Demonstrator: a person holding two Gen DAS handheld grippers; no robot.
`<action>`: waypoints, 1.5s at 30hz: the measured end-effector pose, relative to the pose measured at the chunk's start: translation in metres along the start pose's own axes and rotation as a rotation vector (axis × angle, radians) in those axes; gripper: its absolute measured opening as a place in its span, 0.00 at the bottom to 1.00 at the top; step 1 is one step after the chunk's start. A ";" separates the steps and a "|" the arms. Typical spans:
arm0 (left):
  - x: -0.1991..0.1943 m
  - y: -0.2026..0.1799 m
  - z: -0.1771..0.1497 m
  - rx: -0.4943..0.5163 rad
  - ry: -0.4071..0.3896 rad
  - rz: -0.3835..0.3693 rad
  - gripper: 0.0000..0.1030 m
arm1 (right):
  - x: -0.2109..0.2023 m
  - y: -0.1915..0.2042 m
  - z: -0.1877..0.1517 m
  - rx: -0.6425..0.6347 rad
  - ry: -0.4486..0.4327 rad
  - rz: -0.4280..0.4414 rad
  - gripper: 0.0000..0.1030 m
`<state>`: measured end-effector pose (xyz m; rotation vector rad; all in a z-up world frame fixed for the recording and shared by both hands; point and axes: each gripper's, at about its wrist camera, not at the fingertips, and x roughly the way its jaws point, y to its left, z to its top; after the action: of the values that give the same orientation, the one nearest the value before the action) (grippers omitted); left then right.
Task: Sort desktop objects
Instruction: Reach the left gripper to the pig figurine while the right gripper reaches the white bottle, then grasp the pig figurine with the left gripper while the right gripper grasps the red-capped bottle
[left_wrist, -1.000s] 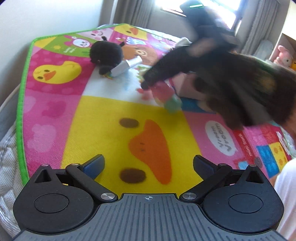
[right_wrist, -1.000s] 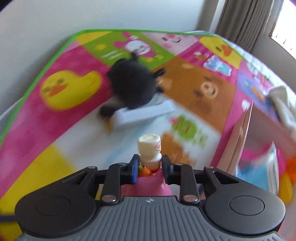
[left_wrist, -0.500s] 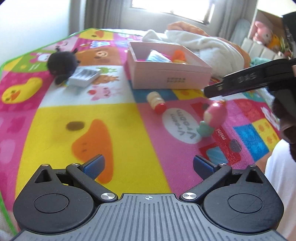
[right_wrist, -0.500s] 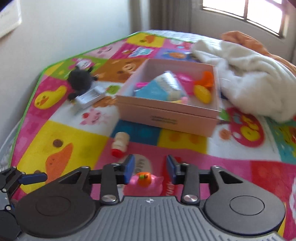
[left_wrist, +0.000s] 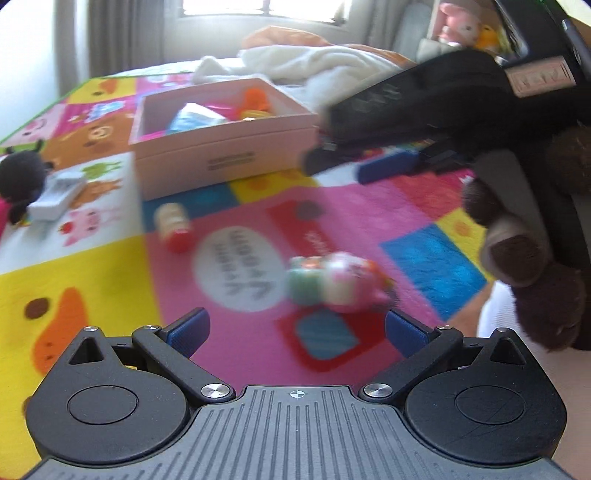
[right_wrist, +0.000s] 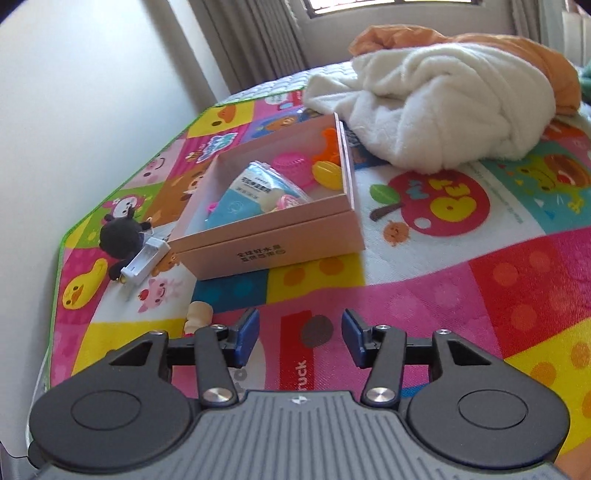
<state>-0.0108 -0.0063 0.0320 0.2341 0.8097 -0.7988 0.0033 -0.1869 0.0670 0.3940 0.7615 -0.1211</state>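
Blurred, a pink-and-white toy figure (left_wrist: 332, 280) with a mint-green base, possibly a doll, lies on the play mat (left_wrist: 92, 266) between the spread, empty left gripper (left_wrist: 295, 326) and the right gripper (right_wrist: 300, 338), whose empty jaws have just been opening.

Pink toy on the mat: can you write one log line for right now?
right gripper: open, jaws just opening, empty | pink toy: lying on mat | left gripper: open, empty | pink box: toy outside

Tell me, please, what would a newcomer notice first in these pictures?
First the bright cartoon play mat that covers the whole surface. On it stands an open pink box with toys and a blue packet inside, and a heap of white blanket lies behind the box. In the left wrist view a blurred pink toy lies just ahead of the open left gripper.
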 end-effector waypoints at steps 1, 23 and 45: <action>0.003 -0.005 0.001 0.014 0.003 0.000 1.00 | 0.000 0.002 -0.001 -0.011 -0.003 0.000 0.53; -0.033 0.069 -0.035 -0.149 0.064 0.213 0.89 | 0.093 0.114 -0.017 -0.388 0.193 0.013 0.26; -0.044 0.071 -0.047 -0.216 0.037 0.185 0.96 | 0.014 0.080 -0.051 -0.386 0.161 -0.031 0.21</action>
<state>-0.0048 0.0893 0.0243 0.1288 0.8881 -0.5302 0.0003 -0.0926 0.0485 0.0246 0.9282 0.0301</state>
